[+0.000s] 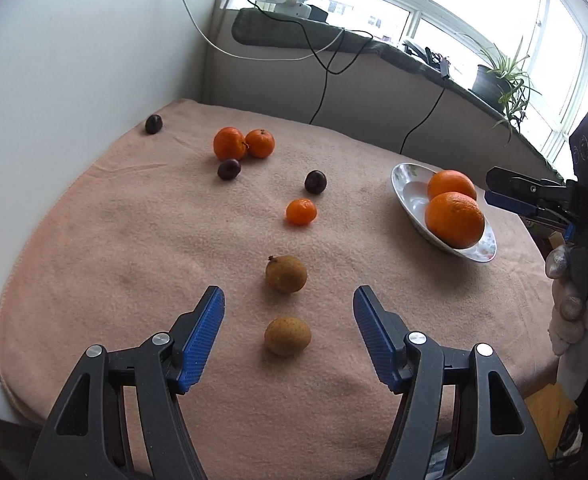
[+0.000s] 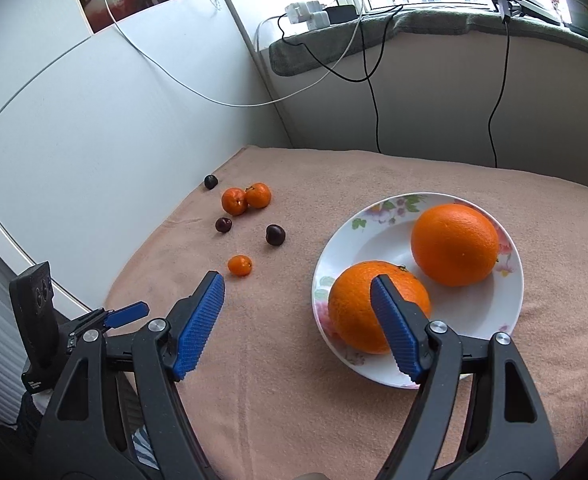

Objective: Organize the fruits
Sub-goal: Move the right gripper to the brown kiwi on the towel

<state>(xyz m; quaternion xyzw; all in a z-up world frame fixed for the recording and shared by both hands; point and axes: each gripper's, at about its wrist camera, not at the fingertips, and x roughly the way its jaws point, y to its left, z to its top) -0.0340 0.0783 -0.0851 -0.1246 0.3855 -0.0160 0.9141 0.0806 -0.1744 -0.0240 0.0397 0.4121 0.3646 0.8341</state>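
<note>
My left gripper (image 1: 288,295) stands open over the pink cloth, above two brown fruits. The near brown fruit (image 1: 287,336) lies between its fingers and the pads do not touch it; the far one (image 1: 286,274) sits just past the tips. Beyond lie a small mandarin (image 1: 301,212), three dark plums (image 1: 315,182) and two mandarins (image 1: 229,143). My right gripper (image 2: 297,280) is open and empty beside the flowered plate (image 2: 373,208). The plate holds two big oranges (image 2: 453,240); the gripper's right finger overlaps the near orange (image 2: 349,304) in this view.
A white panel (image 2: 94,140) borders the cloth (image 1: 134,260) on the left. Cables (image 2: 373,100) hang from the windowsill behind, with a potted plant (image 1: 497,80) at the far right. A gloved hand (image 1: 565,304) holds the right gripper (image 1: 490,186) at the table's right edge.
</note>
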